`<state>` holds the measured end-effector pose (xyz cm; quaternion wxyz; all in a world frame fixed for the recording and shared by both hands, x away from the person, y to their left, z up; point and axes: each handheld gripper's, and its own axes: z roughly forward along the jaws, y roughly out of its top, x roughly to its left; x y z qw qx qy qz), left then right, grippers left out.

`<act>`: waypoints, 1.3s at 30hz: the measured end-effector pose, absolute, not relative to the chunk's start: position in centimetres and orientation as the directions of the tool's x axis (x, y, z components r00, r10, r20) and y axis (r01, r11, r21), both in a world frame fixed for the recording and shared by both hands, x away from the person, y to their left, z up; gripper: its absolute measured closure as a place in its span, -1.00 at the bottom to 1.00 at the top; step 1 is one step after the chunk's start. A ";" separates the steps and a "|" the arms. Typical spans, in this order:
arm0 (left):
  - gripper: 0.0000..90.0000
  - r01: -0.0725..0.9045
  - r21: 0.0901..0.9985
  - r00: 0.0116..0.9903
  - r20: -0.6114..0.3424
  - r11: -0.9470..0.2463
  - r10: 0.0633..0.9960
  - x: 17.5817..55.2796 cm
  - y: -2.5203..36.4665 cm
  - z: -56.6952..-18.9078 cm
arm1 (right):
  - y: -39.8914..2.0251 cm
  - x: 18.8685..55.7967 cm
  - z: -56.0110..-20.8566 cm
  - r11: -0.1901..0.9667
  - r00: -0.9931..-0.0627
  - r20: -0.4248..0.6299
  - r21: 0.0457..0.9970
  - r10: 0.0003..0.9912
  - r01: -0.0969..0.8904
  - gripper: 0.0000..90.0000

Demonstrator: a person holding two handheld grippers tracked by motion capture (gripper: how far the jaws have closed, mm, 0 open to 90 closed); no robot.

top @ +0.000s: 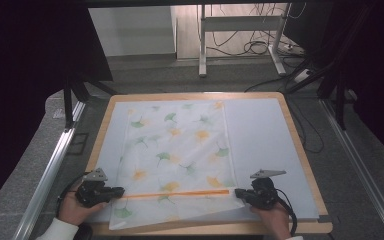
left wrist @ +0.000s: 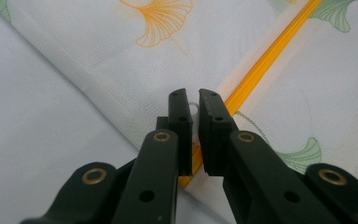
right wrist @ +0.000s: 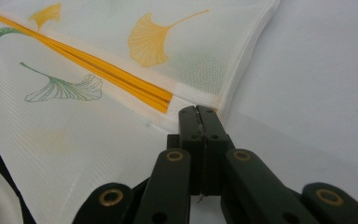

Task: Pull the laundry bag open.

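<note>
A white mesh bag (top: 175, 145) printed with green and yellow ginkgo leaves lies flat on the pale mat (top: 260, 130). An orange zipper (top: 175, 194) runs across the bag near the front. My left gripper (top: 121, 190) sits at the zipper's left end. In the left gripper view its jaws (left wrist: 195, 100) pinch a small white zipper pull (left wrist: 194, 110) where the orange zipper (left wrist: 261, 65) ends. My right gripper (top: 237, 192) is at the zipper's right end. In the right gripper view it (right wrist: 198, 112) is shut on the bag's white hem (right wrist: 200, 99), just past the zipper (right wrist: 98, 65).
The mat covers a wooden table (top: 300, 150) whose front edge lies just behind my hands. Aluminium rails (top: 50, 170) run along the floor on both sides. A desk frame with cables (top: 240, 40) stands farther back. Bare mat extends right of the bag.
</note>
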<state>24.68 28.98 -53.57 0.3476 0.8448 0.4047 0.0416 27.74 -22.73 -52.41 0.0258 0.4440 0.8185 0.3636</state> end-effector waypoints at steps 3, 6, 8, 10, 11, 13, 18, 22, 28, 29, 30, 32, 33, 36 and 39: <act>0.89 0.655 0.622 0.669 -0.212 -0.429 0.713 24.7 29.0 -53.6 | -22.7 27.7 -52.4 0.340 -0.604 0.281 0.618 0.746 0.709 0.99; 0.89 0.644 0.631 0.675 -0.204 -0.432 0.709 24.7 28.8 -53.7 | -22.8 27.7 -52.4 0.342 -0.607 0.280 0.620 0.744 0.706 0.99; 0.88 0.638 0.639 0.677 -0.201 -0.430 0.708 24.7 28.7 -53.7 | -22.8 27.7 -52.4 0.342 -0.608 0.281 0.621 0.743 0.705 0.99; 0.87 0.639 0.642 0.676 -0.204 -0.424 0.708 24.7 28.7 -53.7 | -22.8 27.7 -52.3 0.349 -0.612 0.271 0.623 0.743 0.700 0.99; 0.86 0.637 0.653 0.672 -0.209 -0.410 0.710 24.8 28.8 -53.6 | -22.7 27.7 -52.3 0.352 -0.614 0.264 0.626 0.744 0.696 0.99; 0.85 0.635 0.659 0.671 -0.213 -0.403 0.710 24.8 28.8 -53.5 | -22.7 27.6 -52.2 0.358 -0.620 0.251 0.633 0.744 0.686 0.99; 0.77 0.608 0.696 0.672 -0.196 -0.382 0.714 24.8 28.8 -52.9 | -22.8 27.6 -51.6 0.336 -0.627 0.249 0.670 0.738 0.662 0.99; 0.51 0.589 0.729 0.661 -0.188 -0.347 0.727 25.0 28.6 -52.3 | -22.8 27.8 -51.1 0.337 -0.644 0.230 0.698 0.730 0.632 0.72; 0.13 0.558 0.755 0.655 -0.145 -0.345 0.741 26.2 26.8 -51.8 | -23.1 28.8 -50.9 0.308 -0.625 0.222 0.718 0.748 0.624 0.40; 0.07 0.558 0.755 0.655 -0.145 -0.345 0.741 26.2 26.8 -51.8 | -23.1 28.8 -50.9 0.308 -0.625 0.222 0.718 0.748 0.624 0.40; 0.00 0.553 0.766 0.651 -0.152 -0.327 0.744 26.8 26.1 -51.8 | -23.3 29.4 -50.7 0.295 -0.617 0.216 0.728 0.757 0.618 0.32; -0.10 0.549 0.771 0.637 -0.135 -0.323 0.759 27.7 25.4 -51.9 | -23.4 30.1 -50.6 0.289 -0.611 0.206 0.737 0.764 0.611 0.25; -0.12 0.549 0.771 0.637 -0.135 -0.323 0.759 27.7 25.4 -51.9 | -23.4 30.1 -50.6 0.289 -0.611 0.206 0.737 0.764 0.611 0.25; -0.15 0.544 0.780 0.622 -0.127 -0.309 0.773 29.2 24.8 -51.8 | -23.4 31.1 -50.6 0.294 -0.601 0.177 0.743 0.780 0.601 0.16; -0.17 0.536 0.785 0.611 -0.107 -0.310 0.785 30.6 24.4 -52.0 | -23.6 31.6 -50.8 0.301 -0.591 0.156 0.742 0.791 0.599 0.09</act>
